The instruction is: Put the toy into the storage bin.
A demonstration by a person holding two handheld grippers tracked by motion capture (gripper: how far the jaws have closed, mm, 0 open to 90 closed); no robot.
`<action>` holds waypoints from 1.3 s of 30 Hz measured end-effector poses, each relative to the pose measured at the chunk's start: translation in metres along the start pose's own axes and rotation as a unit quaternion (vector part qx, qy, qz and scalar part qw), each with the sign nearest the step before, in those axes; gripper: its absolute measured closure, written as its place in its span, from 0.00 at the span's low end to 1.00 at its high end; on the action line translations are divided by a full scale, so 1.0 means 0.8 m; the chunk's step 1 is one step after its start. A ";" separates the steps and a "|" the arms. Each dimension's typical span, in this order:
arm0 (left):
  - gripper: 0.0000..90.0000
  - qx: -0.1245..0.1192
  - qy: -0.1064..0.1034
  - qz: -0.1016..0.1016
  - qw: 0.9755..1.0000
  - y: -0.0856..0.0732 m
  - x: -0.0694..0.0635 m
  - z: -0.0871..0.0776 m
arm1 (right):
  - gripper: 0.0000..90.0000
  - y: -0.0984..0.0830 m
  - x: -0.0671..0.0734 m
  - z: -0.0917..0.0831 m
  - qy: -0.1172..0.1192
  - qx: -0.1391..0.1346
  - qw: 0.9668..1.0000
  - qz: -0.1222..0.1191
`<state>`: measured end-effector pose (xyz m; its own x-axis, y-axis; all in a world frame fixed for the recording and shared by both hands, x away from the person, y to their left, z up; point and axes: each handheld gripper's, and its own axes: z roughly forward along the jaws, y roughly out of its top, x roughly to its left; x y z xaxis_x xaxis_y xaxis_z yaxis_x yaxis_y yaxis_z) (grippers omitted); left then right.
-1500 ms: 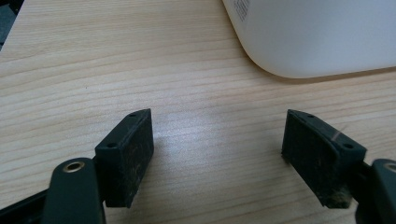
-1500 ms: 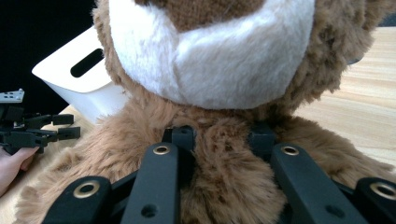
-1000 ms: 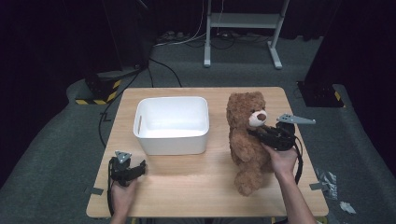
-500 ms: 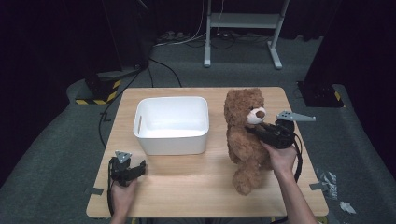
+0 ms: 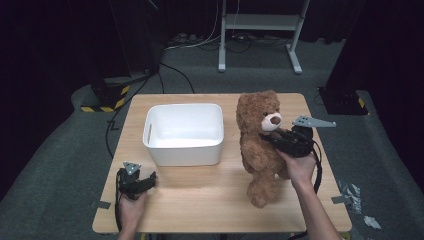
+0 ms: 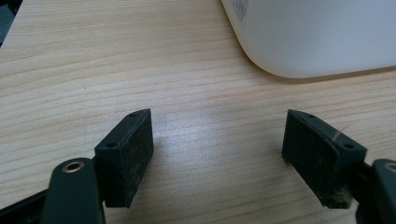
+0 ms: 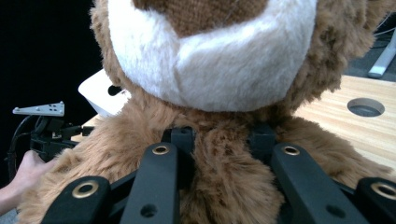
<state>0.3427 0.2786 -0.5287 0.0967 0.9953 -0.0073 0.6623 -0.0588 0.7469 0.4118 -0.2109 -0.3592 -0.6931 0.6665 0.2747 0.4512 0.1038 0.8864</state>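
Observation:
A brown teddy bear point(image 5: 260, 140) with a white muzzle hangs upright over the right half of the table, its feet low near the wood. My right gripper point(image 5: 272, 140) is shut on the bear's chest just under the chin; in the right gripper view the jaws sink into the fur of the bear point(image 7: 224, 177). A white rectangular bin point(image 5: 184, 132) stands empty at the table's middle left. My left gripper point(image 5: 145, 181) rests on the table near the front left corner, open, with bare wood between its pads point(image 6: 128, 156). A corner of the bin point(image 6: 317, 37) lies ahead of it.
The wooden table point(image 5: 210, 205) has a round cable hole point(image 7: 365, 107) past the bear. A metal stand point(image 5: 260, 30) and cables lie on the grey floor behind. Black-and-yellow striped gear point(image 5: 102, 102) sits by the far left corner.
The bear and my right gripper have shifted slightly left toward the bin. The left gripper has stayed in place.

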 end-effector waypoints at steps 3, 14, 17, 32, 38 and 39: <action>0.27 0.000 0.000 0.000 1.000 0.000 0.000 0.000 | 0.80 0.004 0.002 0.001 0.001 -0.001 1.000 -0.002; 0.28 0.002 -0.002 0.007 1.000 0.000 0.000 0.000 | 0.80 0.023 0.012 0.006 0.008 -0.005 1.000 -0.016; 0.28 0.002 -0.003 0.007 1.000 0.000 0.000 0.000 | 0.80 0.028 0.014 0.007 0.013 -0.005 1.000 -0.017; 0.28 0.002 -0.003 0.007 1.000 0.000 0.000 0.000 | 0.79 0.056 0.035 0.019 0.033 -0.023 0.999 -0.024; 0.28 0.001 -0.003 0.007 1.000 0.000 0.000 0.000 | 0.79 0.062 0.042 0.028 0.039 -0.020 0.999 -0.031; 0.28 0.002 -0.003 0.007 1.000 0.000 0.000 0.000 | 0.79 0.063 0.044 0.029 0.041 -0.019 0.998 -0.031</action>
<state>0.3428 0.2788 -0.5285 0.1112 0.9938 -0.0011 0.6631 -0.0734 0.7449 0.4234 -0.1652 -0.3136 -0.7635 0.5969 0.2463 0.3849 0.1143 0.9159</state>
